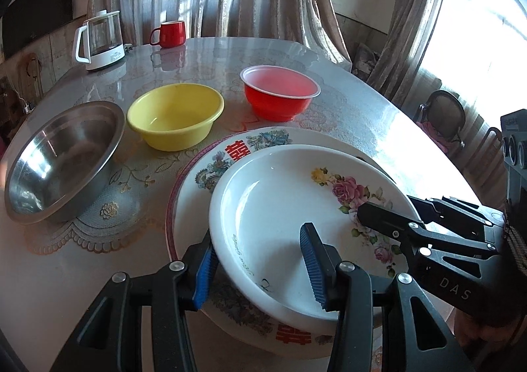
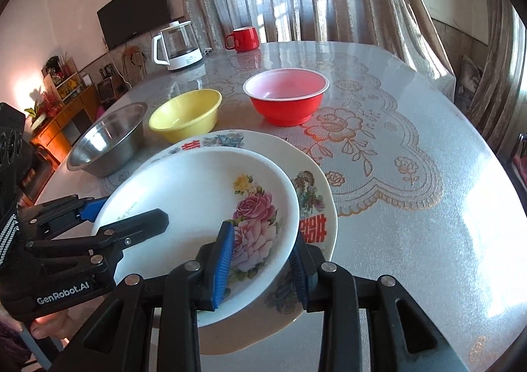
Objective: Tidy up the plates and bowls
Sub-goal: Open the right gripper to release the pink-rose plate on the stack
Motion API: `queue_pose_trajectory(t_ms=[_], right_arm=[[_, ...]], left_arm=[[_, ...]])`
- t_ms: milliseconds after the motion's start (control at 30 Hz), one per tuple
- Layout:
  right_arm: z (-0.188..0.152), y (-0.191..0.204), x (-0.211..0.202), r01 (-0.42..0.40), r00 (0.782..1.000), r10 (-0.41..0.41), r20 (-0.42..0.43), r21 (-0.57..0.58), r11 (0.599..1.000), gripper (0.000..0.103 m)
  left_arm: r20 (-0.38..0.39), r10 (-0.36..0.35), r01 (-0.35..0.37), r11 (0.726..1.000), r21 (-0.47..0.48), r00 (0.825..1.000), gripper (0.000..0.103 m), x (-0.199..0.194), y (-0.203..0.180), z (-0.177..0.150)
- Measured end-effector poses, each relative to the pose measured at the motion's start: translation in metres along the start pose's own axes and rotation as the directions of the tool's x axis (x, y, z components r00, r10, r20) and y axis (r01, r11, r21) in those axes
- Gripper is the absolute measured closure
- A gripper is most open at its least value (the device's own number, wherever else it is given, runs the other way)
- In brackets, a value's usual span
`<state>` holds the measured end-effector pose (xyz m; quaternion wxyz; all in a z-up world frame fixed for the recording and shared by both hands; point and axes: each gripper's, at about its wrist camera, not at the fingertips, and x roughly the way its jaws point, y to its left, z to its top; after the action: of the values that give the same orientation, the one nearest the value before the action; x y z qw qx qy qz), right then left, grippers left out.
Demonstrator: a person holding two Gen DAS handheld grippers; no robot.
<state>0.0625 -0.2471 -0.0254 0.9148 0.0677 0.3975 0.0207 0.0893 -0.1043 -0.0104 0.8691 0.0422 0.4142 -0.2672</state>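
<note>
Rose plate [image 1: 280,207] sits on the bigger plate [image 1: 197,194], both on the counter [image 1: 378,115], directly ahead of both hand-held grippers.

Left hand-held gripper [image 1: 260,270]: jaws straddle the rose plate's near-left rim, one pad outside under the rim, one inside over the well. Gap shows between the inner pad and the china, so it looks apart, not clamped.

Right hand-held gripper [image 2: 260,266]: straddles the near-right rim the same way, w/ inner pad over the rose print and outer pad between the two plates. Looks snug but can't tell if it's truly pinching.

Key relation: the rose plate lies between the two grippers, w/ rim crossing each jaw gap edge-on. Both are about equally near; round plate, no long axis.

Bowls beyond: steel bowl [image 1: 62,158] left, yellow bowl [image 1: 174,120] mid, red bowl [image 1: 280,95] right, in a row, apart from each other.

Writing: "DAS" on the right gripper body in left view; "GenRobot.AI" on the left gripper body in right view. Red double-happiness characters on the bigger plate. Small script on the rose plate, unreadable.
</note>
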Motion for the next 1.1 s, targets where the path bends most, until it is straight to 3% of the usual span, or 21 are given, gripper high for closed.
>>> queue_pose_trajectory(t_ms=[1100], right_arm=[[-0.0008,0.0007,-0.0018,0.004,1.0,-0.004,-0.006,0.017,1.0,0.069]], left_arm=[[0.011,0.012,-0.012,1.0,-0.007,1.0,0.055,-0.0089,0.001,-0.0056]])
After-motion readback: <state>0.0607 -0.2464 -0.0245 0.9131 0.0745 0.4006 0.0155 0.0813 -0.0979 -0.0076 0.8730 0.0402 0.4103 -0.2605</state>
